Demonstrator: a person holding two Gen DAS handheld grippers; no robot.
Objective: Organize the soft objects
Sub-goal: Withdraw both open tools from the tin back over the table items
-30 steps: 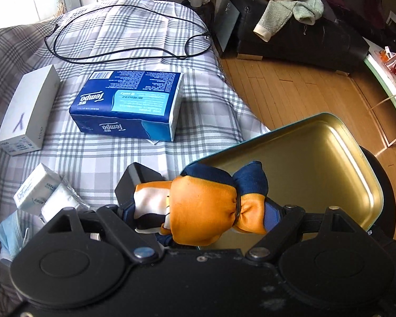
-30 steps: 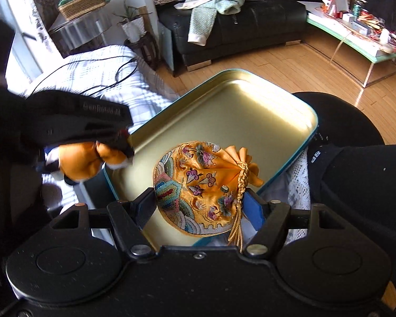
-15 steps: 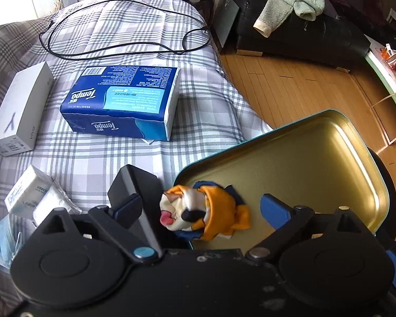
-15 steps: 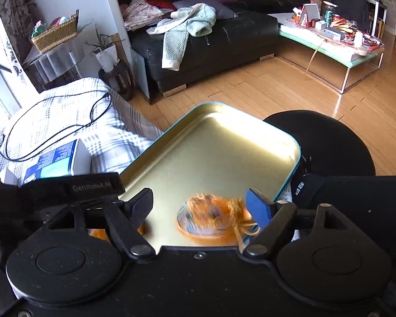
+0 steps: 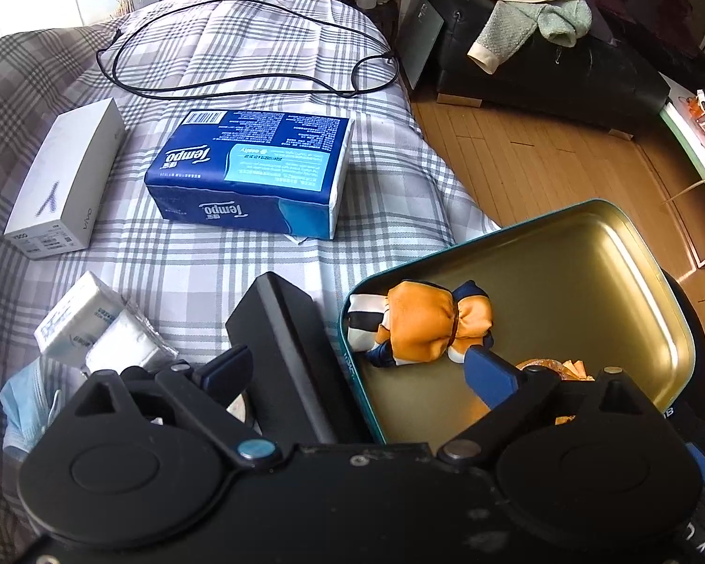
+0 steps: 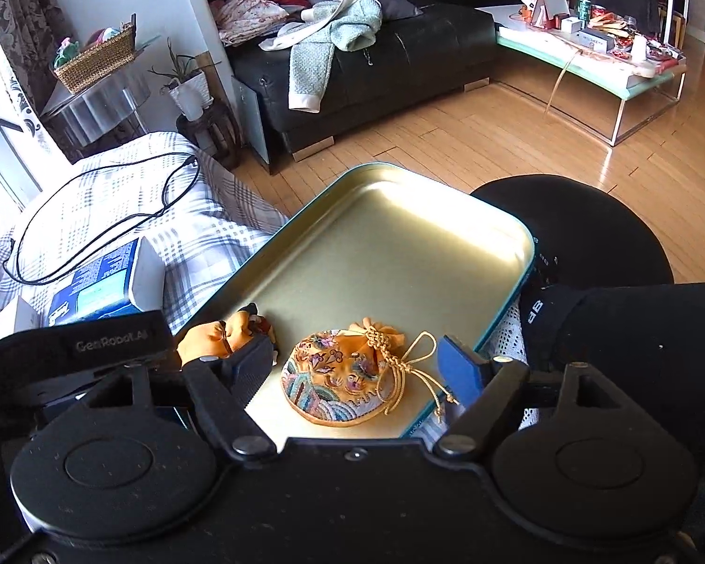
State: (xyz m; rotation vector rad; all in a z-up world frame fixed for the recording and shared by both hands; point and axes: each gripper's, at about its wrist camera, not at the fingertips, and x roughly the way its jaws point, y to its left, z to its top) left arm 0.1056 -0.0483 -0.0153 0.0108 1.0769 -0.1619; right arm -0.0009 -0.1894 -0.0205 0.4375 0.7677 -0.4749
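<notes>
A gold tin with a teal rim lies open at the bed's edge. An orange and navy cloth bundle rests in its near left corner. My left gripper hovers over that corner, open, and the bundle lies free beyond its blue pads. In the right wrist view an embroidered orange pouch with a gold cord lies flat on the floor of the tin. My right gripper stands open around it, pads clear of the fabric. The bundle shows at the left, partly hidden by a finger.
On the plaid bedspread lie a blue tissue pack, a white box, small tissue packets, a blue face mask and a black cable. A black box touches the tin's left side. A black round seat is behind.
Both grippers opened and let go. The cloth bundle dropped from the left gripper into the tin's corner. The pouch dropped from the right gripper onto the tin's floor.
</notes>
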